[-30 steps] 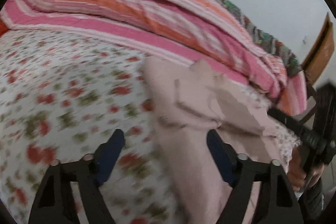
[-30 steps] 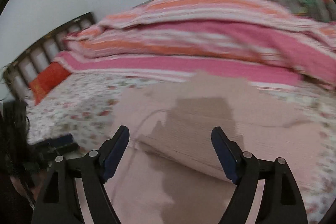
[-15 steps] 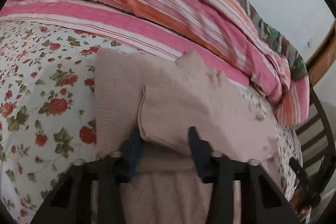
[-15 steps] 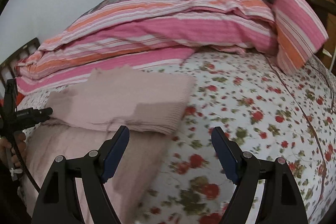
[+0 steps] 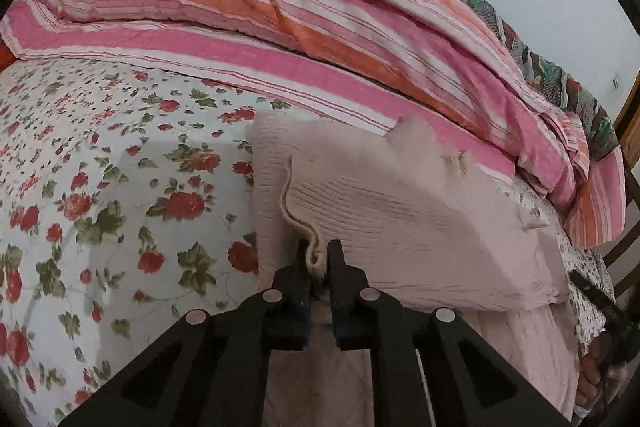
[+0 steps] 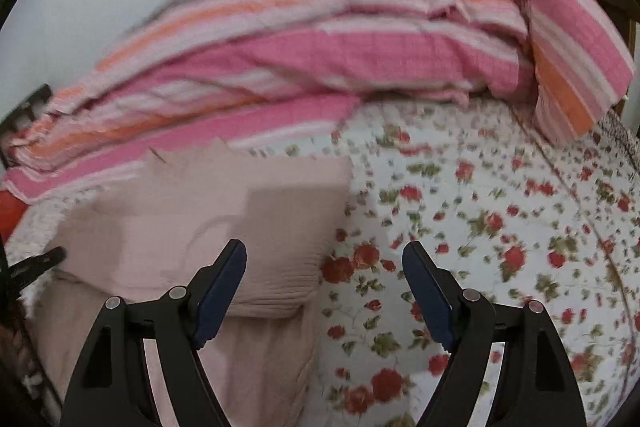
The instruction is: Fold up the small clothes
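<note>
Left gripper (image 5: 318,259), spread a moment ago, now pinches the garment (image 5: 400,219) edge. Right gripper (image 6: 324,287) hangs spread above the bare bedsheet (image 6: 500,227).

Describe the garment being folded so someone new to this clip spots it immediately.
Start at the striped pink-and-orange quilt heaped along the back of the floral bedsheet. In front of it lies the pale pink ribbed garment, its corner pinched by the left gripper. It is the only plain, unpatterned fabric there.
</note>
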